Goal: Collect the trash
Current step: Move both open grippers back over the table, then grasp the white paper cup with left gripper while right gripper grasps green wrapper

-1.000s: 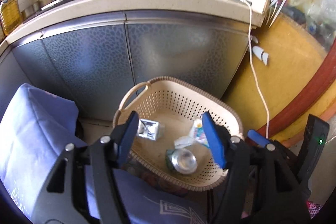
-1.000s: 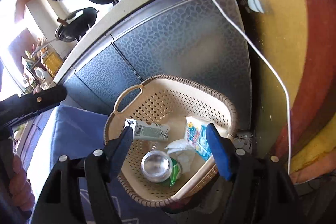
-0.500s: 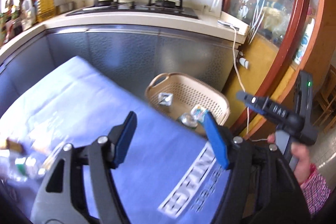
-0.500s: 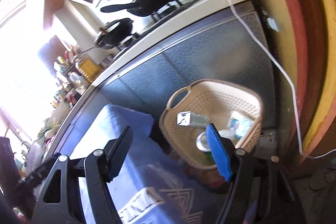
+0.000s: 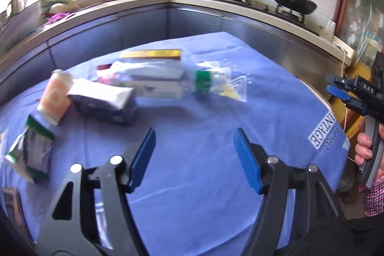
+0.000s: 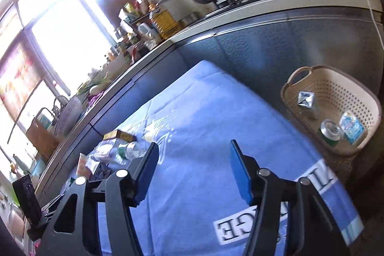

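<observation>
left claw [image 5: 194, 157] open and empty over the blue-clothed desk [image 5: 216, 126], right claw [image 6: 193, 169] closing on nothing; between pickups, trash pile [image 5: 115, 92] remains on desk, basket [image 6: 336, 97] beside it; next, reach a piece.

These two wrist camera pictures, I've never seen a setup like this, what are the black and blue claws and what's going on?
No robot here: a person holds a trigger-worked claw in each hand, each with its own camera. One picture looks along the left gripper, the other along the right gripper. Both hold nothing; the right one's jaws are closing. On the blue tablecloth lie litter: a clear plastic bottle with green label, cartons and wrappers, blurred. The beige perforated plastic basket beside the table already holds a silver can and packets.
</observation>
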A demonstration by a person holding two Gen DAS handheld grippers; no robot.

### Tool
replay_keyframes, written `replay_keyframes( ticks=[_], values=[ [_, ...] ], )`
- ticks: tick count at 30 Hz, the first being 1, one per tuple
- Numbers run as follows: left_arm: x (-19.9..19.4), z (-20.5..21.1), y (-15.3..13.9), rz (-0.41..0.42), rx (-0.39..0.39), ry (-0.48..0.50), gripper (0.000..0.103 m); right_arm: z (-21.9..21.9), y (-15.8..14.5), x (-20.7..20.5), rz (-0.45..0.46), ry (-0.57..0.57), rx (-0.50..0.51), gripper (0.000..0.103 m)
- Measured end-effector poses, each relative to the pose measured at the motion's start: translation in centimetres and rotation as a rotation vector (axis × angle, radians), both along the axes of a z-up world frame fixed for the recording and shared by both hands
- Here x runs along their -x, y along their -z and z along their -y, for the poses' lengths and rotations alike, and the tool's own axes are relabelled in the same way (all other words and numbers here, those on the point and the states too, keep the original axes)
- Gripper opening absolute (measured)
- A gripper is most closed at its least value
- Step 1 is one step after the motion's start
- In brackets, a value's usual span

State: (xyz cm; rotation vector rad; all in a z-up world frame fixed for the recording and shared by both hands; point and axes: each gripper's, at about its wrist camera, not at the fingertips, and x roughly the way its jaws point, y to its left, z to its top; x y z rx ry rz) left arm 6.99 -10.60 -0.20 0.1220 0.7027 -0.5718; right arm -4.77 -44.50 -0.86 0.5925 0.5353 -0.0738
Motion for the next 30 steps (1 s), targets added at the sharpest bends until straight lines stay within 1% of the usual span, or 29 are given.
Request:
replay_keyframes(
  ticks=[3, 5, 7, 8, 11, 14, 18, 19, 21, 24, 27, 28, 30],
  values=[
    [-0.5, -6.4, 0.1, 0.031, -0.009, -0.138, 0.065, -4.4, 0.0, -2.5, -0.038, -0.114, 0.033, 0.053],
    [-0.9, -10.3, 0.1, 0.063, -0.026, -0.236, 0.073, -7.7, 0.0, -4.3, -0.065, -0.195, 0.057, 0.052],
    [-1.5, -14.3, 0.4, 0.073, -0.037, -0.329, 0.074, -11.2, -0.1, -6.1, -0.087, -0.280, 0.074, 0.052],
    [-1.9, -16.1, 0.4, 0.067, -0.029, -0.369, 0.074, -13.1, -0.1, -7.0, -0.096, -0.332, 0.076, 0.052],
    [-2.9, -21.5, 0.1, 0.042, 0.033, -0.472, 0.074, -19.3, -0.3, -10.1, -0.120, -0.486, 0.065, 0.051],
    [-2.8, -25.0, -0.8, 0.066, 0.085, -0.517, 0.074, -25.8, -0.6, -13.3, -0.133, -0.627, 0.037, 0.051],
    [-3.0, -25.9, -0.8, 0.072, 0.058, -0.511, 0.074, -33.3, -1.5, -19.3, -0.166, -0.738, -0.028, 0.051],
    [-3.3, -25.6, -0.5, 0.061, 0.049, -0.496, 0.074, -34.8, -1.5, -20.6, -0.179, -0.745, -0.025, 0.051],
    [-4.2, -24.8, 0.4, 0.037, 0.004, -0.489, 0.076, -37.8, -1.3, -23.1, -0.212, -0.778, -0.015, 0.051],
    [-5.0, -23.7, 1.7, 0.002, -0.039, -0.453, 0.077, -40.8, 0.1, -26.0, -0.300, -0.774, 0.011, 0.051],
    [-5.6, -23.2, 2.5, -0.017, -0.071, -0.440, 0.077, -42.0, 2.1, -27.7, -0.381, -0.749, 0.030, 0.051],
    [-5.8, -23.3, 2.7, -0.031, -0.067, -0.439, 0.077, -41.9, 2.5, -27.8, -0.386, -0.740, 0.037, 0.038],
    [-5.9, -23.6, 2.9, -0.063, -0.025, -0.431, 0.077, -40.8, 3.5, -27.4, -0.389, -0.759, 0.013, 0.018]
  ],
)
